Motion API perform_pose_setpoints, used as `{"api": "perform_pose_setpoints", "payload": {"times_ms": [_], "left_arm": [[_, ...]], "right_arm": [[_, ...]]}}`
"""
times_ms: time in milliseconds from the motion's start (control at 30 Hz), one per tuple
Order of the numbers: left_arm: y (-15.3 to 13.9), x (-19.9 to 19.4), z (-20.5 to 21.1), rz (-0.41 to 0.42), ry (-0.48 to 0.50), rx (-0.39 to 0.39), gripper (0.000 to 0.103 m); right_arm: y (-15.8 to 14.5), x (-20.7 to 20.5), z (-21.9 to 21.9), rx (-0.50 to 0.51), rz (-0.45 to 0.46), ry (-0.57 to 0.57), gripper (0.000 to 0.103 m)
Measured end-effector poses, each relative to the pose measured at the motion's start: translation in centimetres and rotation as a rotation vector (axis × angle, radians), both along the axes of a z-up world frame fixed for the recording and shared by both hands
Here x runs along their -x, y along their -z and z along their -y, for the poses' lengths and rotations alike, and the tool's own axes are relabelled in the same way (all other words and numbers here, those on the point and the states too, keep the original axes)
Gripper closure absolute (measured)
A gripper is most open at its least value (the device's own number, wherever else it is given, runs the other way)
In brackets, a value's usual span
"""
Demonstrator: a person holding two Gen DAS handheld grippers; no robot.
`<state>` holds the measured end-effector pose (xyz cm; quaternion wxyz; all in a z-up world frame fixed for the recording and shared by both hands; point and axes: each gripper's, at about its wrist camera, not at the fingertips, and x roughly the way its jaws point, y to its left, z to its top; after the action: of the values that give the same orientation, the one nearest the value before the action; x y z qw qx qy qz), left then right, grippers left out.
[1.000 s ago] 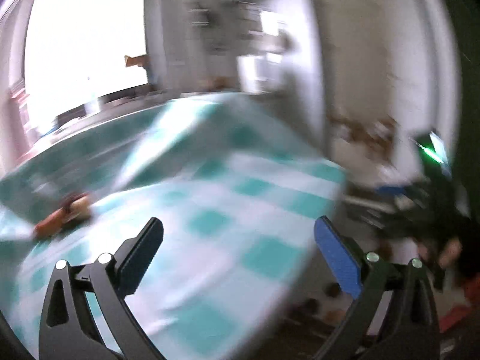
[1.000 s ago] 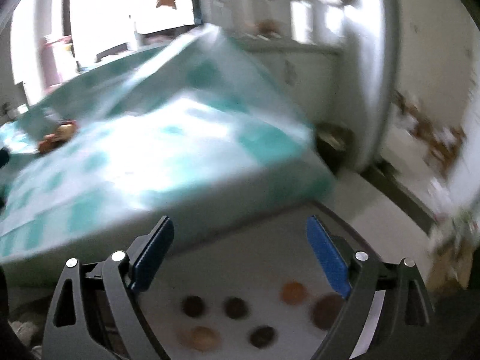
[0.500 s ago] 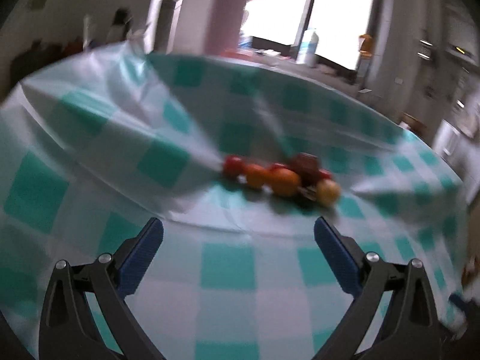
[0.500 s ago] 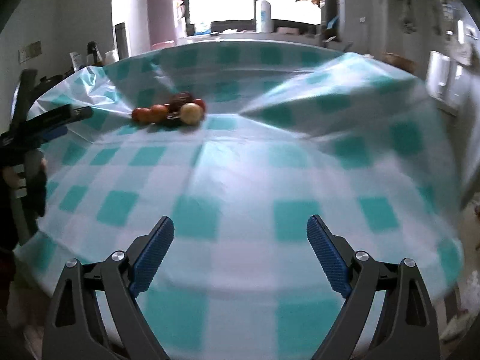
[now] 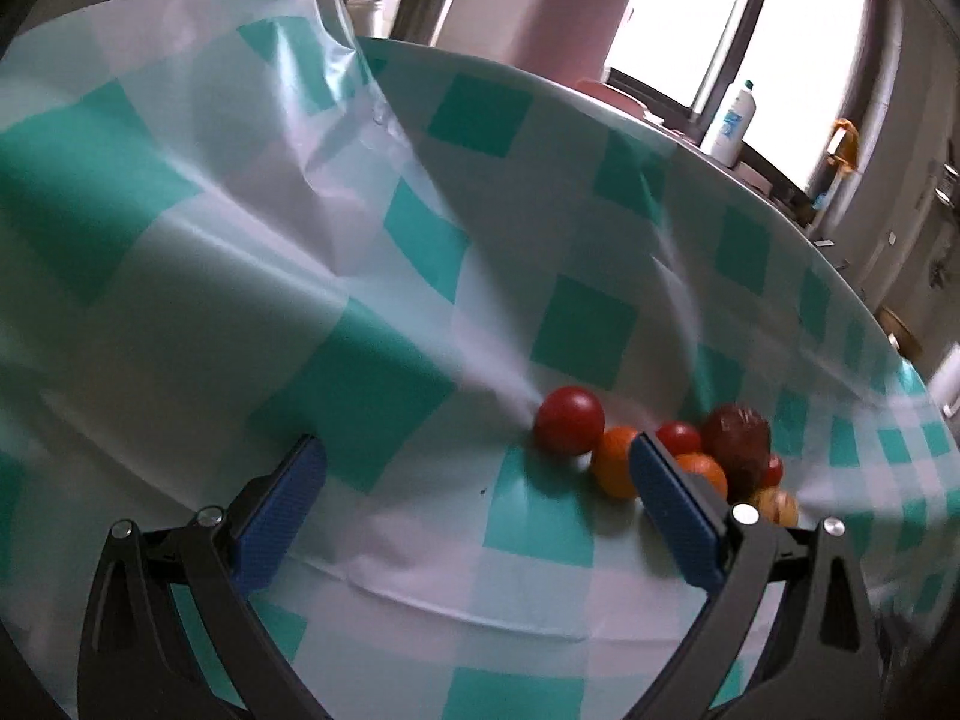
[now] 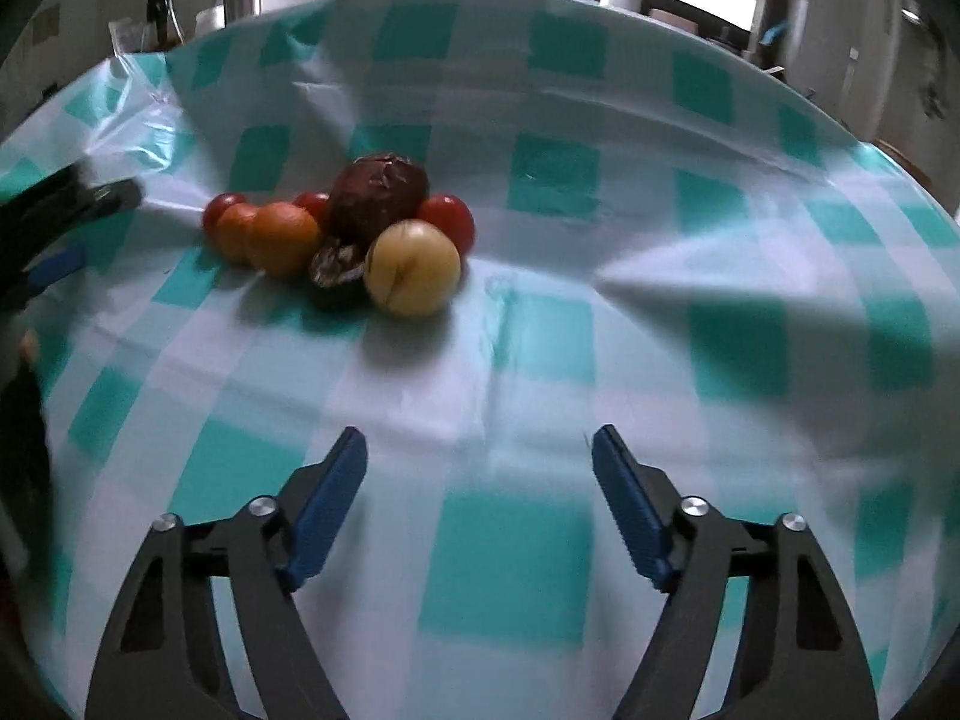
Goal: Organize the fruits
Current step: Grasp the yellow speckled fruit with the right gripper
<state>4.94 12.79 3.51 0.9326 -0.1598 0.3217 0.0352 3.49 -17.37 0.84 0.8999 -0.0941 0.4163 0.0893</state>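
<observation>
Where the green-and-white checked cloth (image 6: 540,360) sags into a shallow fold on the tabletop, the fruits (image 6: 342,240) lie bunched together, touching: a pale yellow one (image 6: 413,267) in front, a dark wrinkled one (image 6: 379,198) behind it, orange ones (image 6: 282,238) and small red ones (image 6: 447,217) at the sides. Nearer the camera, the right gripper (image 6: 479,501) hovers over bare cloth, its jaws closing with nothing between them. Beside the pile, the left gripper (image 5: 474,501) has its jaws spread wide and empty, the red fruit (image 5: 569,420) just beyond them. Bottles (image 5: 729,123) stand at the window behind.

Bright window (image 5: 798,42) behind checked tablecloth (image 5: 360,276)
</observation>
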Motion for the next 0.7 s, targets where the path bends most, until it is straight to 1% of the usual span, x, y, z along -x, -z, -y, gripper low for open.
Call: {"api": "perform_pose_setpoints", "payload": {"times_ms": [67,133,200,300,367,433,500,567,600,633,700], "left_arm": [[0.1,0.1,0.3,0.005,0.015,-0.016,0.002],[0.1,-0.3,0.5,0.015,0.034,-0.014,0.002],[0.3,-0.7,0.6,0.01,0.049,-0.003,0.002],[0.5,-1.0,0.3,0.008,0.045,0.022,0.002],[0.5,-1.0,0.3,0.007,0.045,0.025,0.002],[0.6,-1.0,0.4,0.006,0.044,0.023,0.002],[0.6,-1.0,0.4,0.004,0.043,0.026,0.002],[0.6,-1.1,0.5,0.003,0.043,0.03,0.002],[0.6,-1.0,0.5,0.004,0.042,0.03,0.002],[0.6,-1.0,0.5,0.004,0.042,0.03,0.002],[0.7,-0.9,0.5,0.006,0.043,0.032,0.002]], "right_arm": [[0.4,-1.6,-0.7,0.015,-0.01,-0.022,0.04],[0.5,-3.0,-1.1,-0.001,-0.012,-0.037,0.042],[0.6,-4.3,-1.4,-0.019,-0.024,-0.047,0.042],[0.8,-5.5,-1.8,-0.052,-0.036,-0.065,0.043],[0.8,-6.2,-2.1,-0.054,-0.035,-0.068,0.043],[0.9,-6.7,-2.2,-0.058,-0.037,-0.062,0.043],[1.0,-7.2,-2.1,-0.081,-0.046,-0.058,0.047],[1.1,-7.5,-2.3,-0.091,-0.049,-0.059,0.048],[1.2,-7.4,-2.4,-0.092,-0.046,-0.065,0.056],[1.1,-7.1,-2.4,-0.098,-0.042,-0.067,0.058],[1.3,-6.5,-2.1,-0.118,-0.043,-0.04,0.059]]}}
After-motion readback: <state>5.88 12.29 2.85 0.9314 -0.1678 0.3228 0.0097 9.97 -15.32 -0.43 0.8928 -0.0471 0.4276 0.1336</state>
